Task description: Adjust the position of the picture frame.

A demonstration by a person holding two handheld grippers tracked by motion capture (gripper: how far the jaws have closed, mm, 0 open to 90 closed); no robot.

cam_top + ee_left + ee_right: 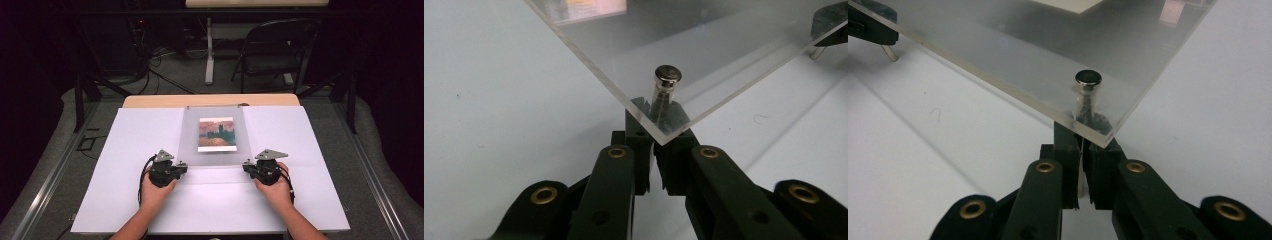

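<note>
White paper point(150, 150) is spread across the table point(210, 100), and beyond it a dark folding chair point(272, 50) can be seen on the grey floor. On the paper a clear acrylic sheet point(215, 150) is laid over a small painted picture point(216, 134). At the sheet's near left corner the left gripper point(181, 165) is held, its jaws drawn almost together around a metal standoff pin point(666, 85) under that corner; only a thin slit is left between them. The pin's round cap is seen above the sheet. At the sheet's near right corner the right gripper point(247, 165) is clamped in the same way on a second pin point(1087, 87), jaws nearly touching. Both near corners of the sheet are seen raised off the paper.
</note>
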